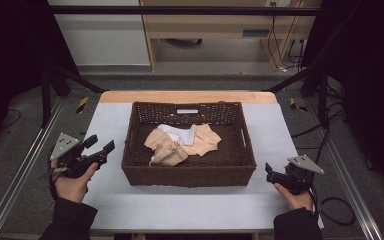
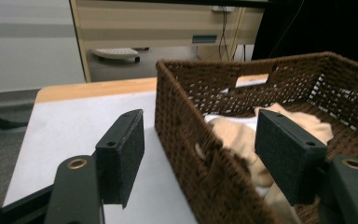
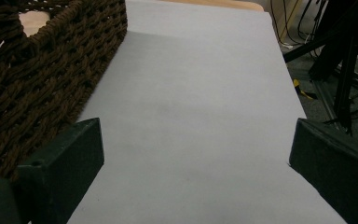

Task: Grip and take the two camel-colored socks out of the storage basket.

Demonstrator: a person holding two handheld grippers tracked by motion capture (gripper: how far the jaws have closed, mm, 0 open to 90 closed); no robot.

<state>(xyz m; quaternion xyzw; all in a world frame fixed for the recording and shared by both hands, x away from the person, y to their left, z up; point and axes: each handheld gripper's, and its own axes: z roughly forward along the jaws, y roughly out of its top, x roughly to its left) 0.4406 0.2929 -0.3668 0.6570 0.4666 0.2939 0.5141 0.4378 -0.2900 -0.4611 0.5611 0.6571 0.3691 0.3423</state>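
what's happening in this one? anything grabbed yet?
Nothing grabbed yet. A person holds a gripper in each hand on either side of a brown wicker basket on the table. The left gripper is open, just off the basket's left wall. The right gripper is open too, low over the table by the right wall. Crumpled beige and white cloths lie in the basket, untouched.

So it's a dark brown wicker basket [image 1: 189, 172], rectangular, sitting upright on the table with a cut-out handle slot in each end wall. Inside the basket, toward its back-middle, there's a crumpled heap of cloth: 1 peach-beige piece [image 1: 172, 146] bunched up and spilling toward the basket's front-left, and 1 white piece [image 1: 180, 134] partly tucked into it.
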